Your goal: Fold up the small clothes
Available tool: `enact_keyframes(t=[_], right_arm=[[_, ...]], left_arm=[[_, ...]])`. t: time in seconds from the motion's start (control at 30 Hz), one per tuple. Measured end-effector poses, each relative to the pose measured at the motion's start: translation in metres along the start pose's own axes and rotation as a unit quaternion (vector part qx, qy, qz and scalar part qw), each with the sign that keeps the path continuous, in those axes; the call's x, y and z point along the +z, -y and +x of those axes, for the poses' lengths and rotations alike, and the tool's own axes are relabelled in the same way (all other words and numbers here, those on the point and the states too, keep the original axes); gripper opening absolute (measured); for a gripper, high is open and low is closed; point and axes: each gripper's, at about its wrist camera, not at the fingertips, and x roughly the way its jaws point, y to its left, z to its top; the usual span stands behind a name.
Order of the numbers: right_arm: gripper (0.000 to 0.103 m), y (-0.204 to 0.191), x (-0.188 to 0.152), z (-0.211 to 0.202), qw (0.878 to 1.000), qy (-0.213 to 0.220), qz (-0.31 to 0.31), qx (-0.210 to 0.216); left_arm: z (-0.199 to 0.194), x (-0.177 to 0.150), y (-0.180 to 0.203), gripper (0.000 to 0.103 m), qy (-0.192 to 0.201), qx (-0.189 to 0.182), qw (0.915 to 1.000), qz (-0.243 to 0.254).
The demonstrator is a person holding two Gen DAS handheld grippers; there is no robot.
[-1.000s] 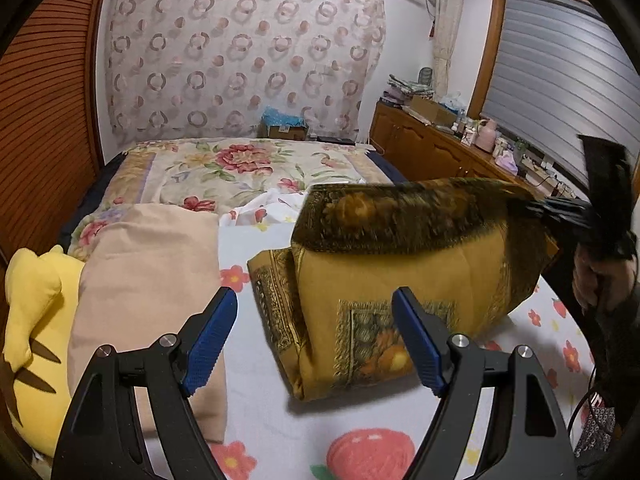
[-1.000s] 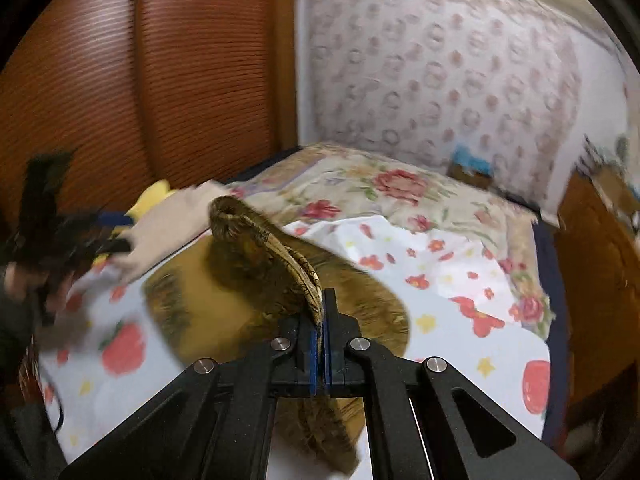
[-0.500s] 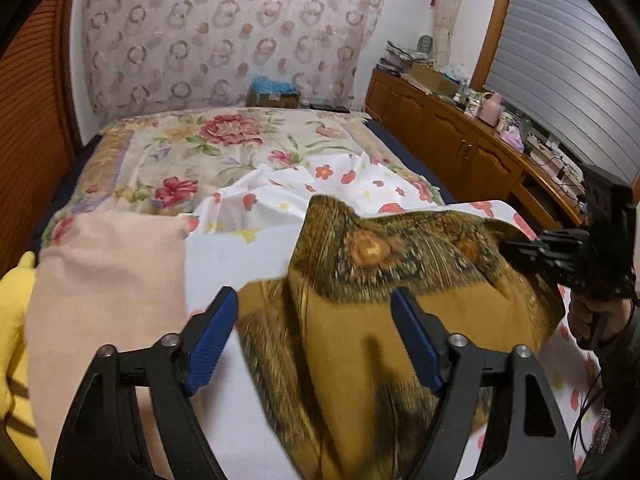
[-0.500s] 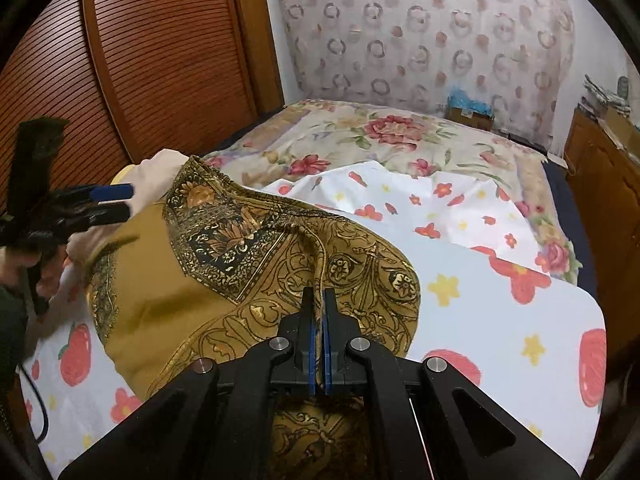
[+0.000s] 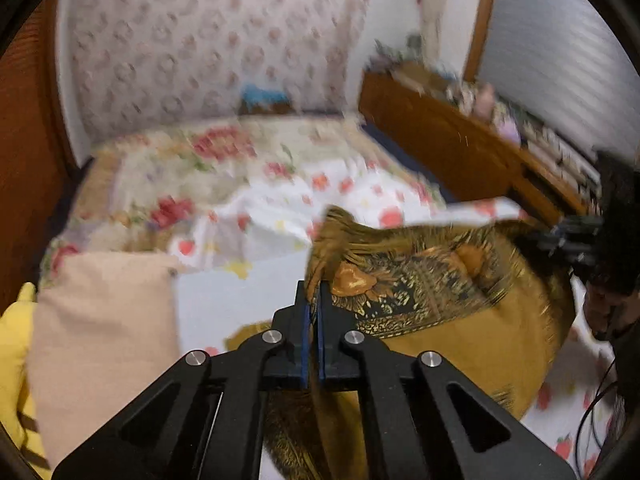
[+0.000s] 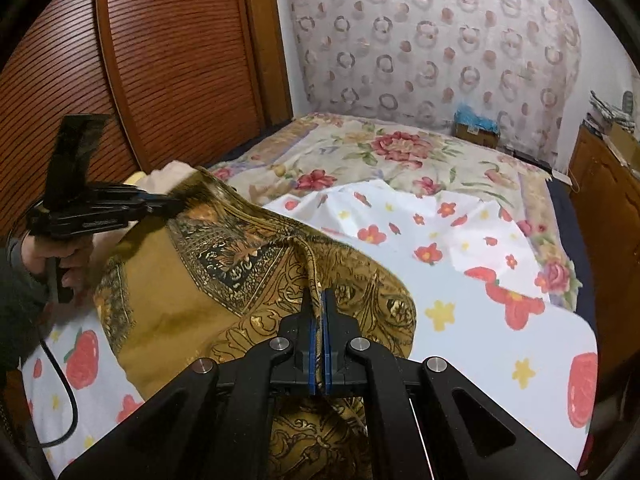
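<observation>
We hold the mustard patterned cloth [image 6: 180, 304] raised over the bed [image 6: 460, 312], the left gripper [image 5: 314, 300] and right gripper [image 6: 319, 300] each pinching one edge. We judge the fold is beginning; next both edges should travel together toward the near bed edge.

A yellow soft toy [image 5: 14, 344] lies left of a tan pillow [image 5: 100, 340], and a wooden dresser [image 5: 448, 148] stands far right.

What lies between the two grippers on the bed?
The mustard patterned cloth spans it: the left gripper pinches one edge, the right gripper the other. The right wrist view shows this best.
</observation>
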Motion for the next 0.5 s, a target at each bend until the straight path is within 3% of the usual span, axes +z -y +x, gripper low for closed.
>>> enact_keyframes(t=[0.07,0.2,0.3,0.37,0.4,0.5], right_arm=[[0.002,-0.001,0.004,-0.003,1.000,0.008,-0.003,0.003],[0.002,-0.003,0.014,-0.002,1.000,0.021,-0.001,-0.010],[0.015,-0.002,0.017,-0.002,0.999,0.017,0.006,-0.039],[0.040,-0.002,0.012,-0.007,0.999,0.018,0.009,-0.044],[0.047,-0.001,0.009,-0.009,0.999,0.019,0.012,-0.047],[0.053,-0.003,0.000,-0.013,0.998,0.012,0.018,-0.053]], left_arm=[[-0.014,0.001,-0.006,0.003,0.016,0.016,0.9997,-0.011],[-0.006,-0.006,-0.021,0.003,-0.007,0.046,0.9987,-0.021],[0.007,-0.015,-0.027,0.003,-0.026,0.056,0.9977,-0.030],[0.011,-0.019,-0.027,0.003,-0.029,0.057,0.9975,-0.029],[0.011,-0.020,-0.027,0.003,-0.028,0.058,0.9976,-0.027],[0.011,-0.021,-0.026,0.003,-0.028,0.056,0.9977,-0.028]])
